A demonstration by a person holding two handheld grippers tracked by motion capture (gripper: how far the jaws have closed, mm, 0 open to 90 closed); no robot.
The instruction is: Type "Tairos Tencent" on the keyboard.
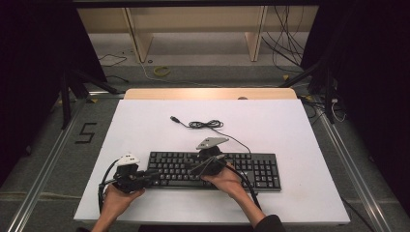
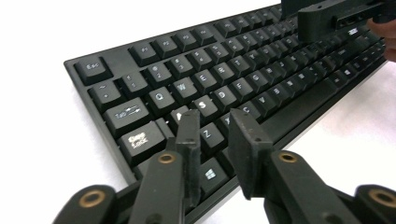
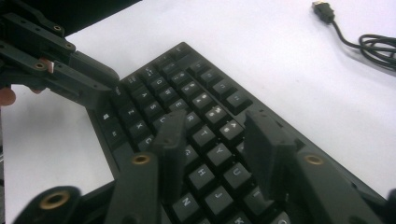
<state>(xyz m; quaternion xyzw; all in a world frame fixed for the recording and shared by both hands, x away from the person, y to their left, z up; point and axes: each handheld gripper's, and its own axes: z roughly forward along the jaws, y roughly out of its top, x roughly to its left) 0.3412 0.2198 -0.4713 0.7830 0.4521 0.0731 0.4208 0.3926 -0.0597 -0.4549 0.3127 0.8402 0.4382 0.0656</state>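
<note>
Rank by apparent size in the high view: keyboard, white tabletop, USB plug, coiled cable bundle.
1. White tabletop, largest by far.
2. Keyboard.
3. Coiled cable bundle.
4. USB plug, smallest.
All lie on the same surface, so nearness to the camera hardly skews the order.

Bare table (image 1: 300,125) beyond keyboard (image 1: 261,169) (cable (image 1: 208,124) aside)

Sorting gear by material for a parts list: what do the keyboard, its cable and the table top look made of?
Keyboard: likely matte black plastic, with dull keycaps and white printed letters. Cable: black, probably rubber or vinyl sheathed, since it coils loosely. Table top: smooth matte white, possibly laminate over wood, judging by the pale wooden far edge.
</note>
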